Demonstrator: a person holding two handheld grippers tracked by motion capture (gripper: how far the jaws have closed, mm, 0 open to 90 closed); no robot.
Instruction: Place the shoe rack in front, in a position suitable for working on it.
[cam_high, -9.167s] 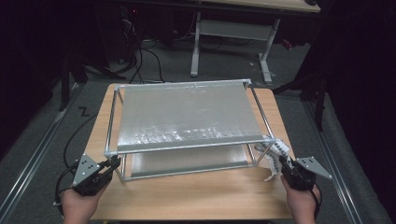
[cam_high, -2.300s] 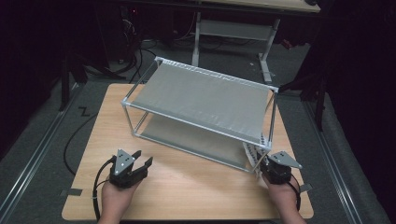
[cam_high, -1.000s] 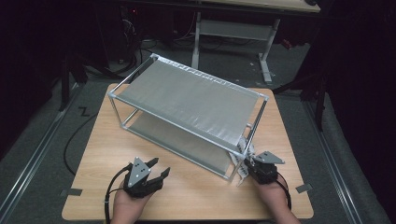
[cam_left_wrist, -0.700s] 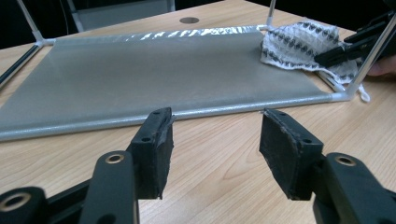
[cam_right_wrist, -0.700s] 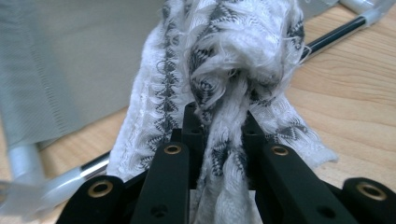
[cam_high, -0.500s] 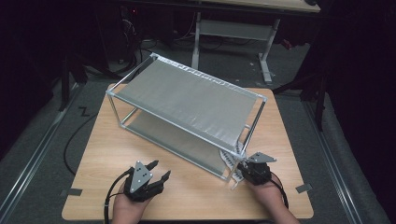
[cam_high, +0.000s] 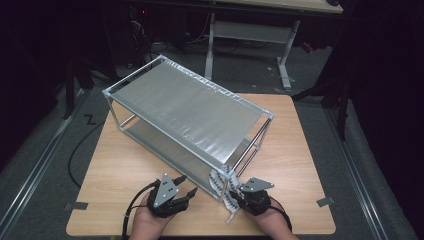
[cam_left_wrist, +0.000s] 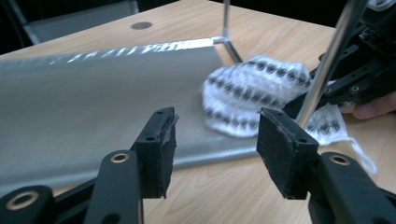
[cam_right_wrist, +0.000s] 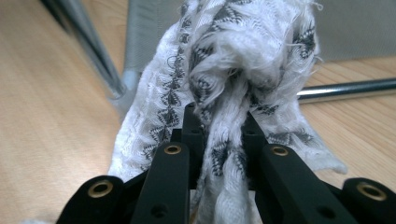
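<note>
A two-tier metal rack (cam_high: 185, 105) with grey fabric shelves stands askew on the wooden table (cam_high: 295, 145). A white cloth with a black pattern (cam_high: 220, 187) hangs at the rack's near corner post. My right gripper (cam_high: 235, 192) is shut on that cloth (cam_right_wrist: 224, 93), bunched between its fingers. My left gripper (cam_high: 186, 186) sits open on the table left of the corner. In its own view the open left gripper (cam_left_wrist: 215, 135) faces the lower shelf (cam_left_wrist: 93, 98), the cloth (cam_left_wrist: 252, 93) and the post (cam_left_wrist: 327, 60).
The rack takes up most of the tabletop, and bare wood (cam_high: 120, 170) lies in front of it. A desk frame (cam_high: 250, 30) stands on the floor beyond the table. Tape marks (cam_high: 325, 201) sit near the front corners.
The rack has swung round from square to diagonal, its near right corner coming toward me. Both grippers moved inward along the front edge, the right one keeping hold of the cloth.
</note>
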